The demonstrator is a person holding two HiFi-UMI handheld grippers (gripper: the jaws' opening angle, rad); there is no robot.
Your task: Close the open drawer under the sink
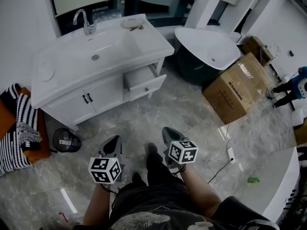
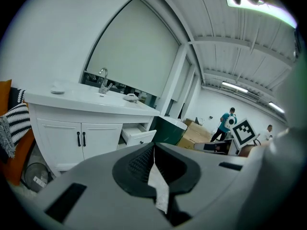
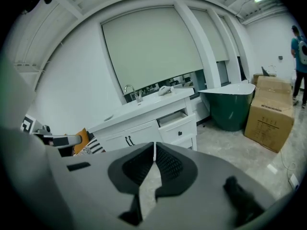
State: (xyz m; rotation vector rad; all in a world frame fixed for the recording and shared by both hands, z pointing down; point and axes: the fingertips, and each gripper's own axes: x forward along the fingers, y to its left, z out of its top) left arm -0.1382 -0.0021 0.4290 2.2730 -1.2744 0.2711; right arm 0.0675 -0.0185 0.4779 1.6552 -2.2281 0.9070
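Observation:
The white sink cabinet stands at the upper left of the head view, and its top right drawer is pulled out, showing a black knob. That drawer also shows in the left gripper view and in the right gripper view. My left gripper and right gripper hover over the marble floor, well short of the cabinet. Both point toward it. Each pair of jaws is shut with nothing between the pads.
A green-sided white bathtub stands right of the cabinet, with a cardboard box beside it. A black bin and a striped cushion sit at the left. A cable and power strip lie on the floor at right. A person stands far off.

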